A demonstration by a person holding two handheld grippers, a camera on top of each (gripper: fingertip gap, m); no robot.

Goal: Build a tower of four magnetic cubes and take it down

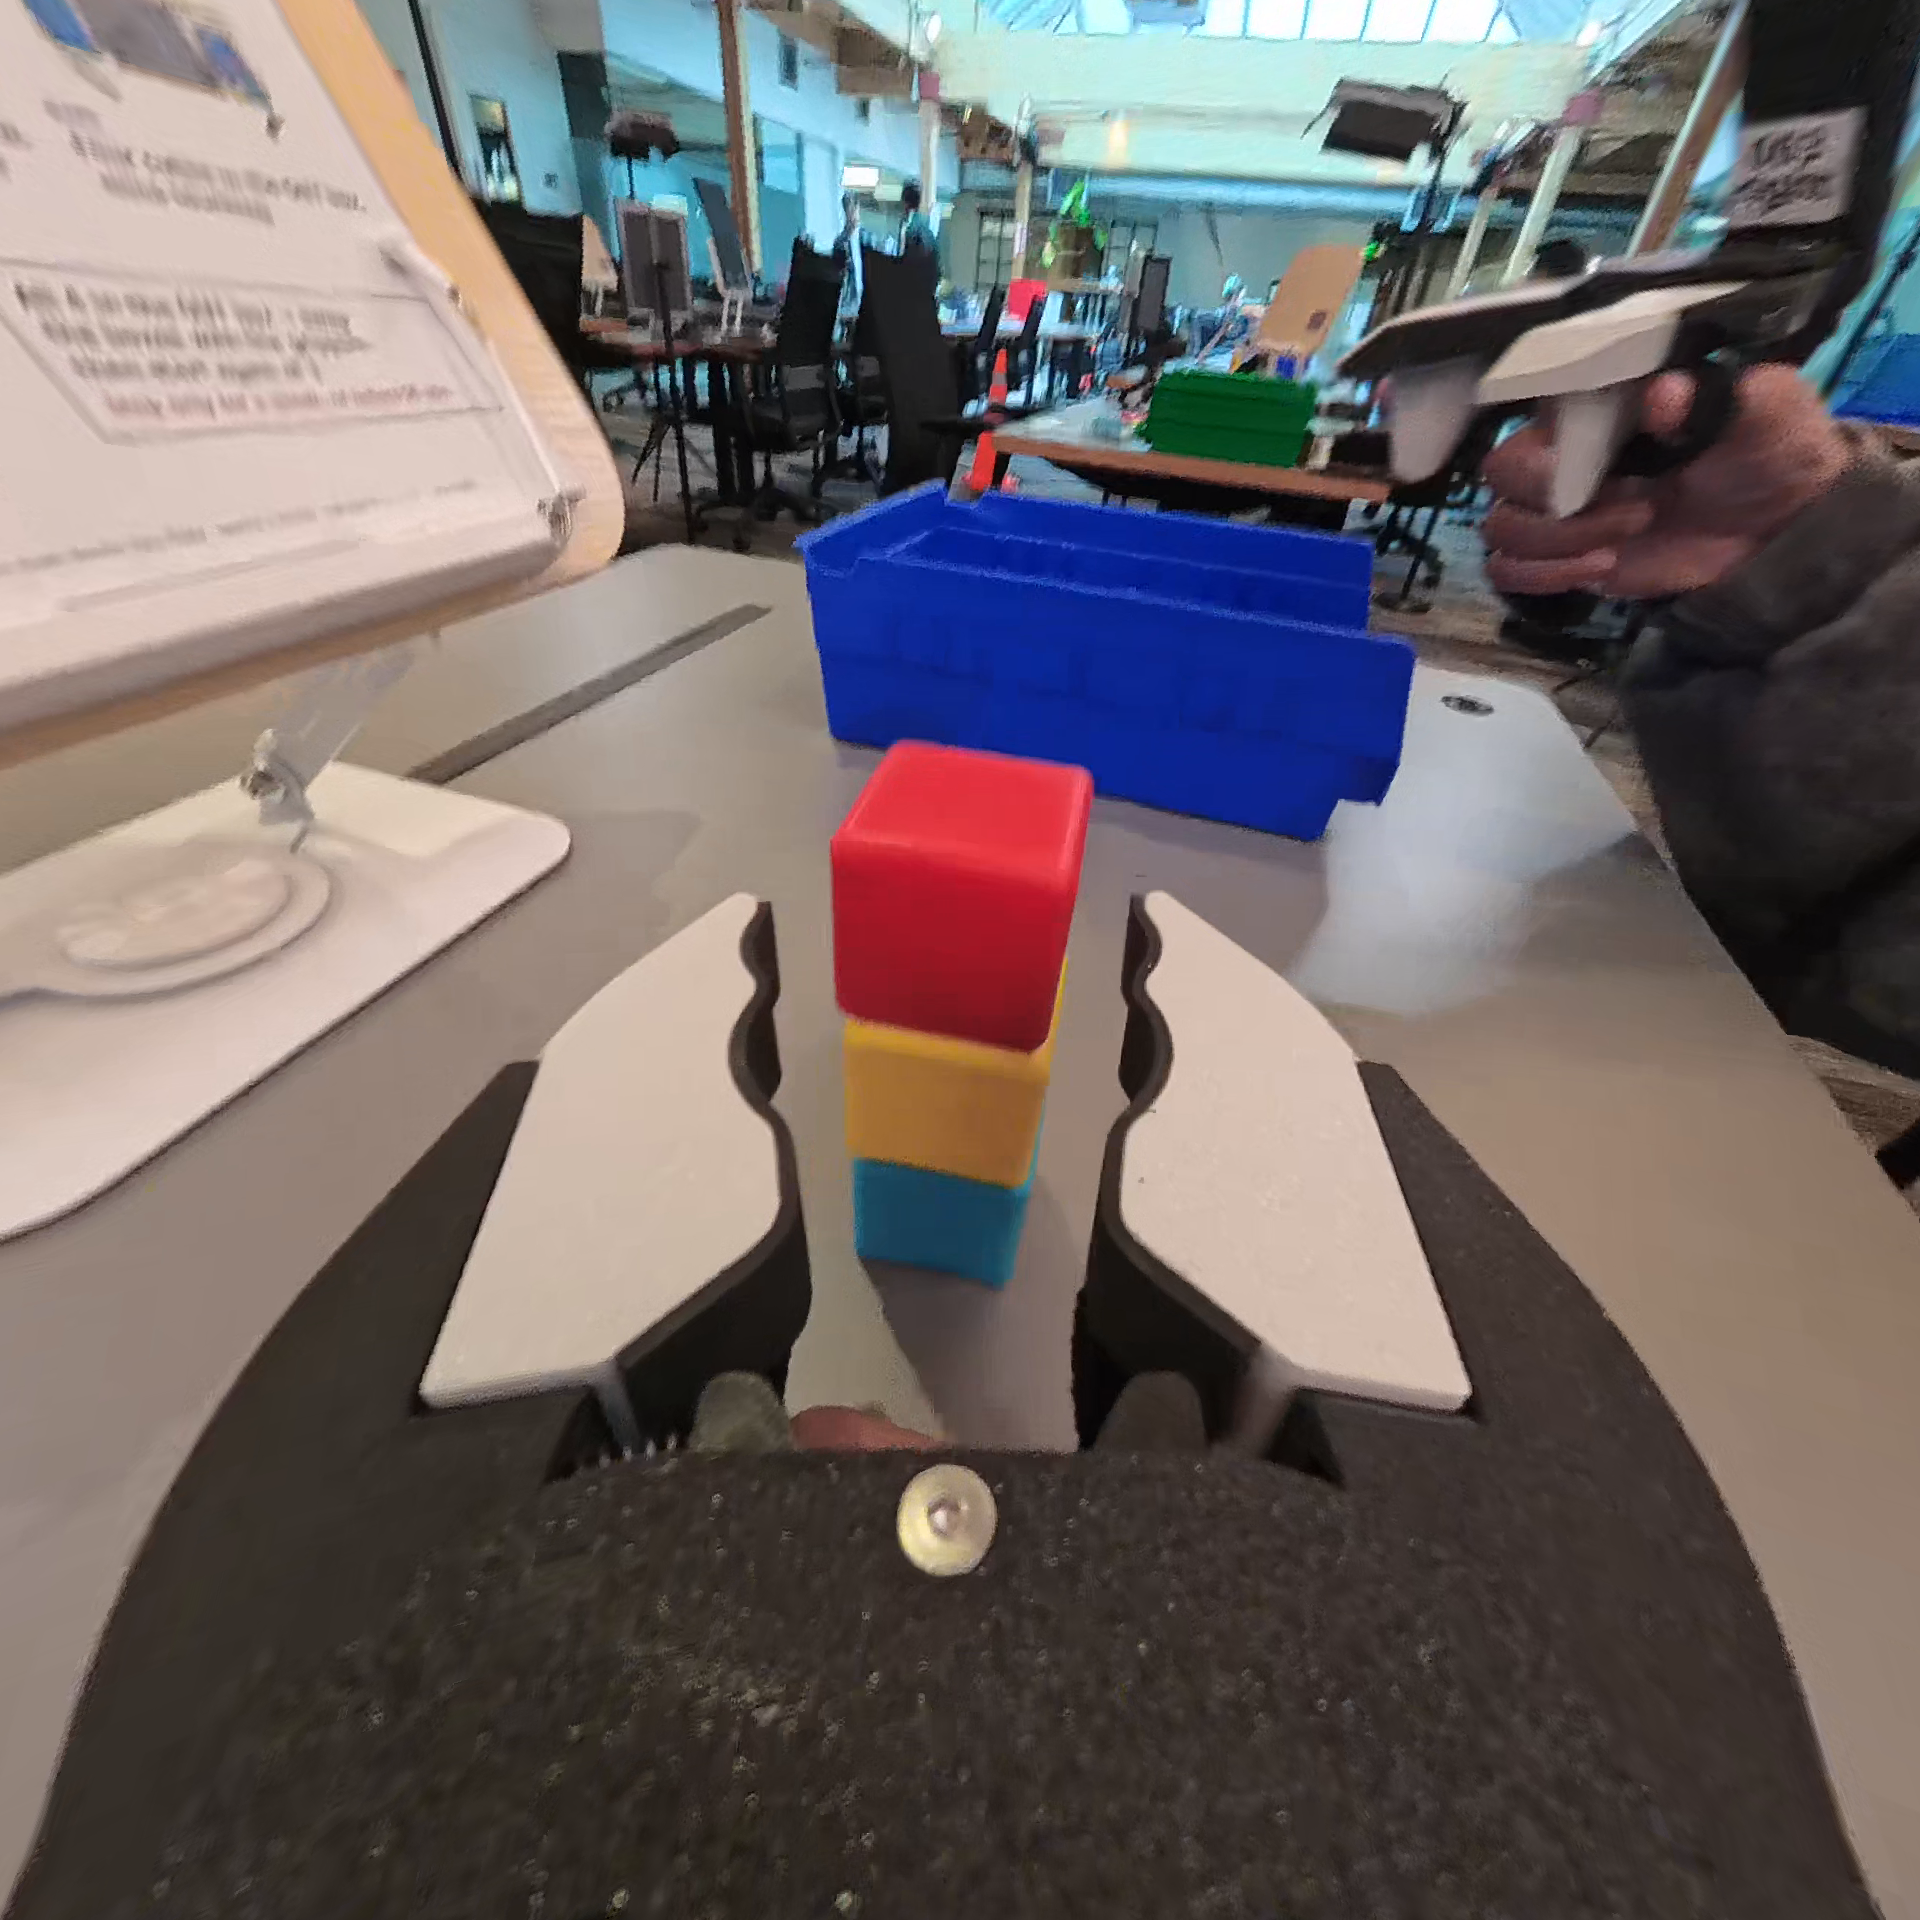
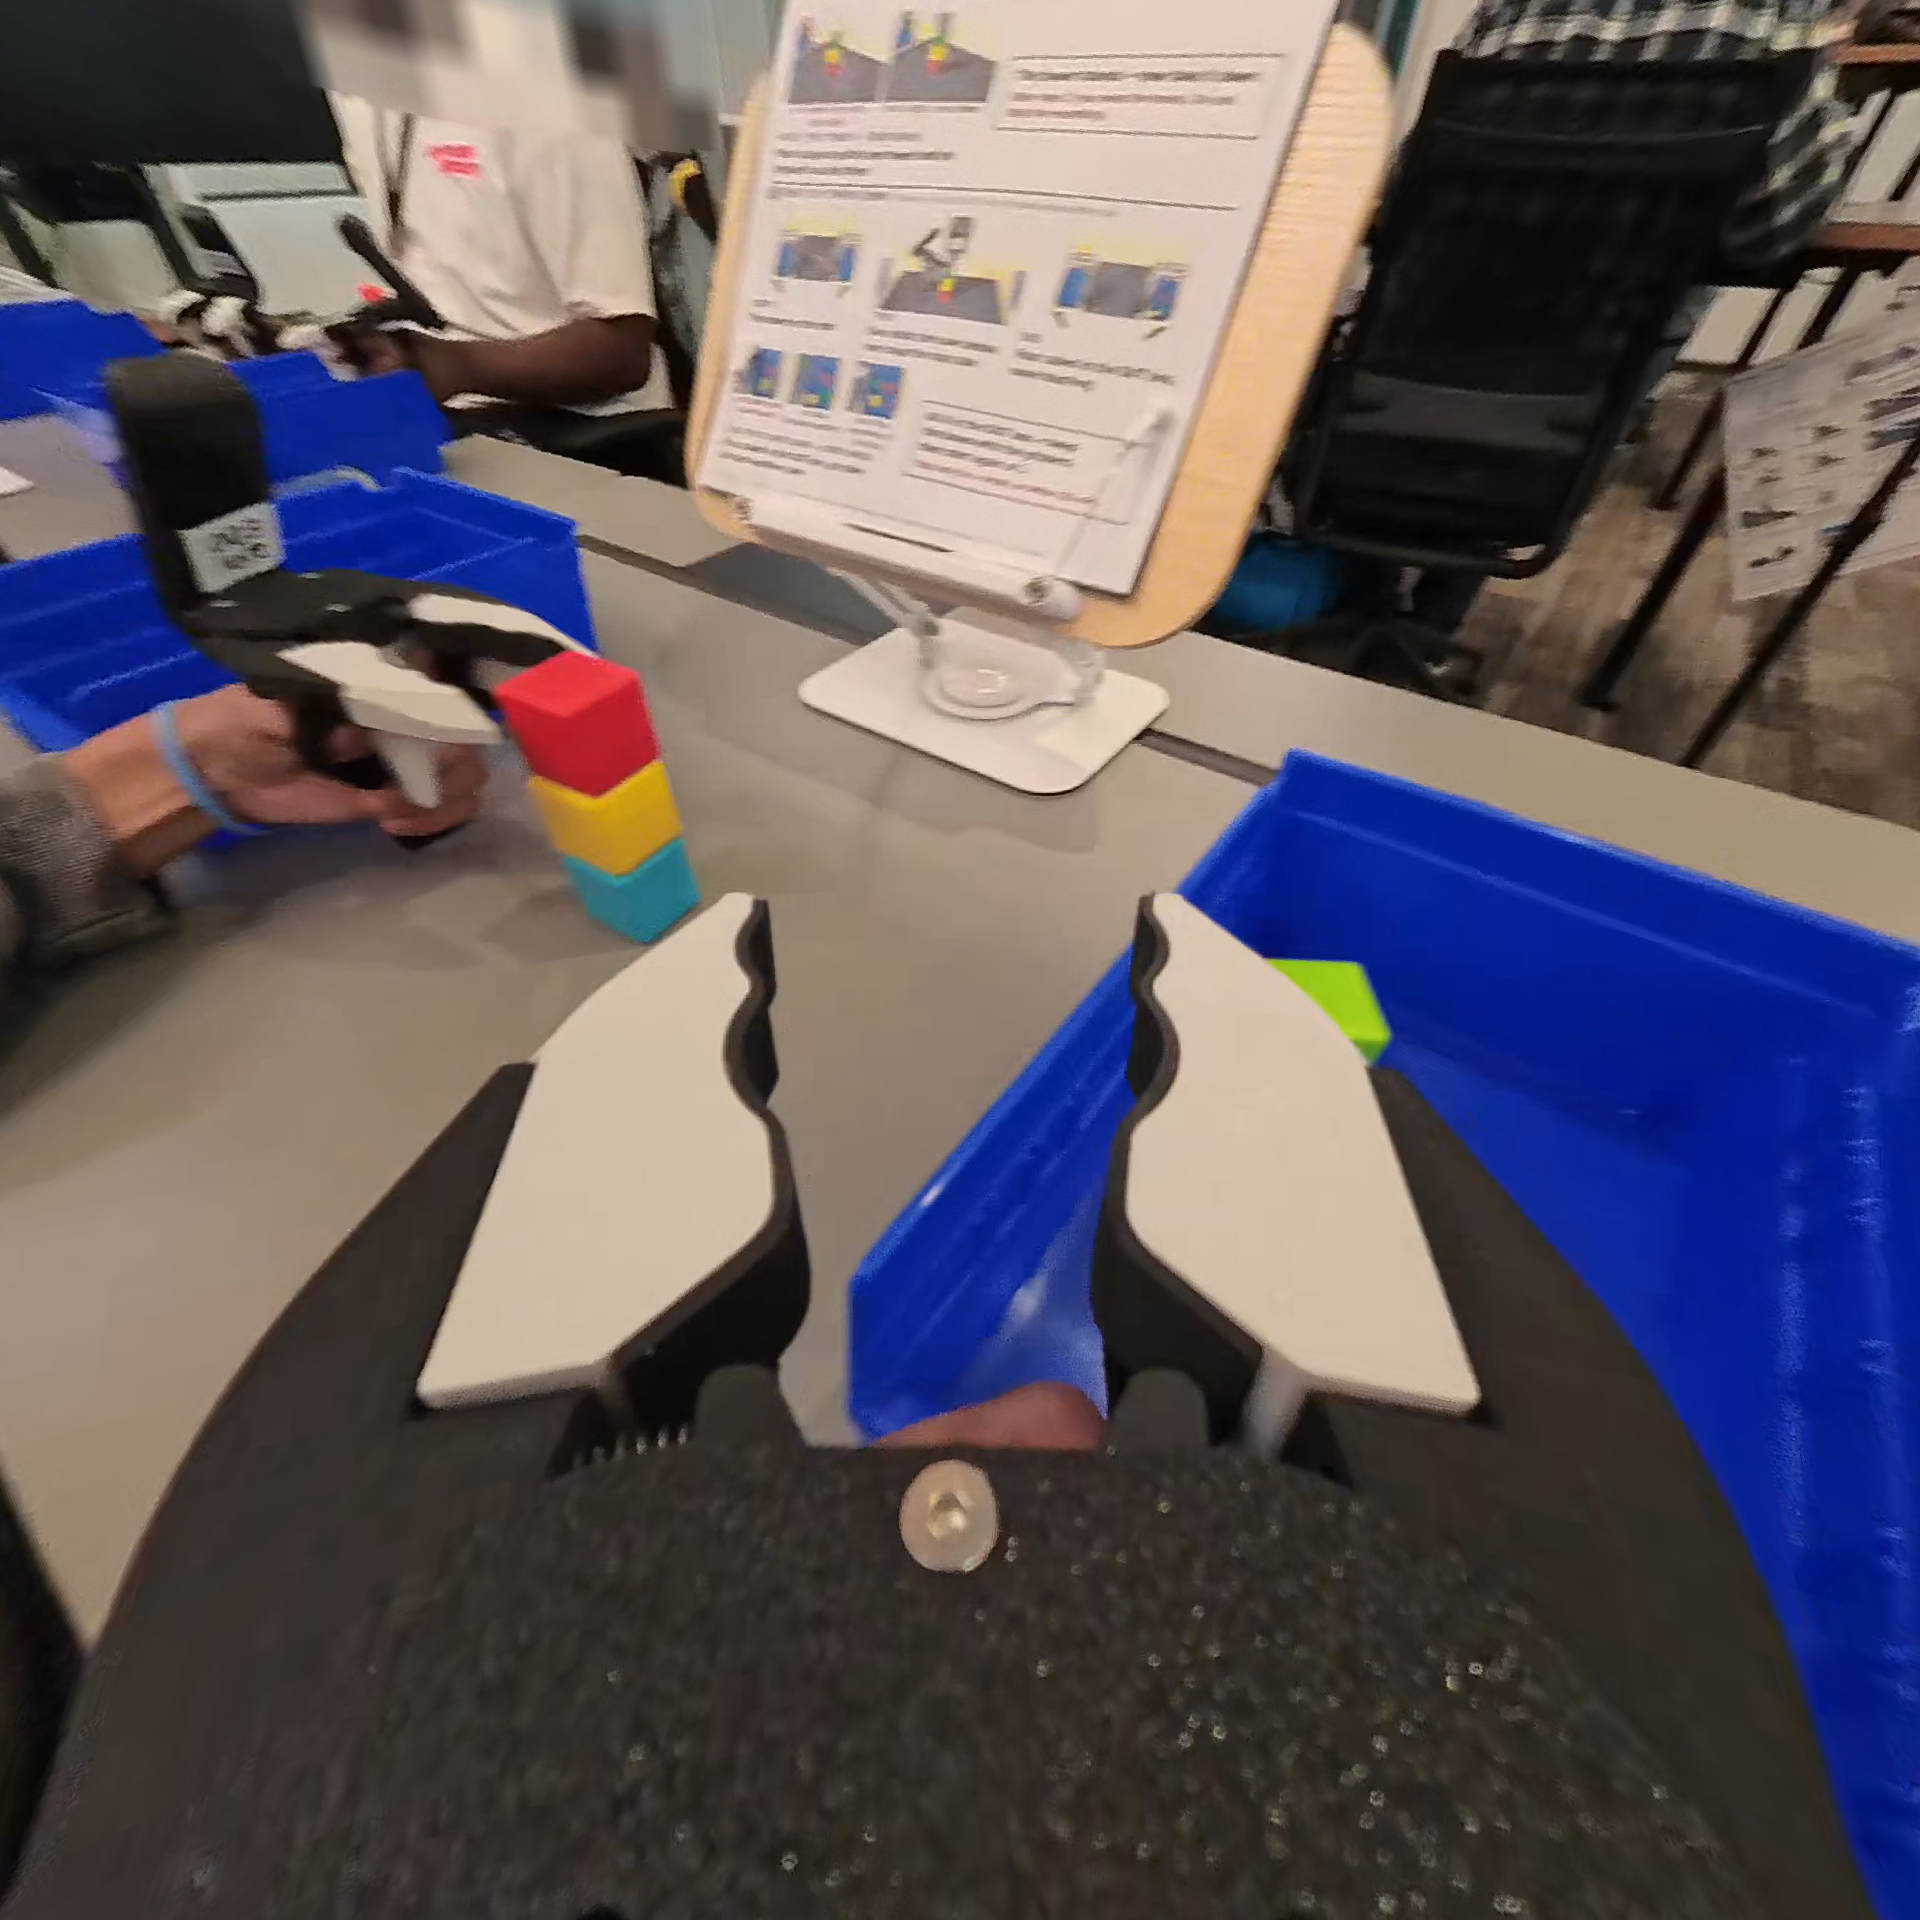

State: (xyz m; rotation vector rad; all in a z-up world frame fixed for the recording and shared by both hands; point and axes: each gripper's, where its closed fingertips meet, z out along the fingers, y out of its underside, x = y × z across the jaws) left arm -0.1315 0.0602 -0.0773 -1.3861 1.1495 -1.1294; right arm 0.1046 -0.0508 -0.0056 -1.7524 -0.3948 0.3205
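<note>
Three plastic cubes, red cube (image 1: pixel 956 894) on yellow cube (image 1: pixel 940 1101) on teal cube (image 1: pixel 935 1221), stand stacked at centre frame on the grey bench (image 1: pixel 1455 1039), between the left gripper (image 1: pixel 948 935)'s parted fingers. The right gripper (image 2: pixel 951 935) hangs open over the blue plastic bin (image 2: pixel 1558 1039) at right, which holds a green cube (image 2: pixel 1340 1003).

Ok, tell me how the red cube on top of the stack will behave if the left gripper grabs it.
The red cube looks rigid and smooth-sided, so it probably won't deform, though it might slip. It sits skewed on the yellow cube, so a sideways nudge could tip the narrow stack. Being magnetic, it may drag the yellow one along.
</note>
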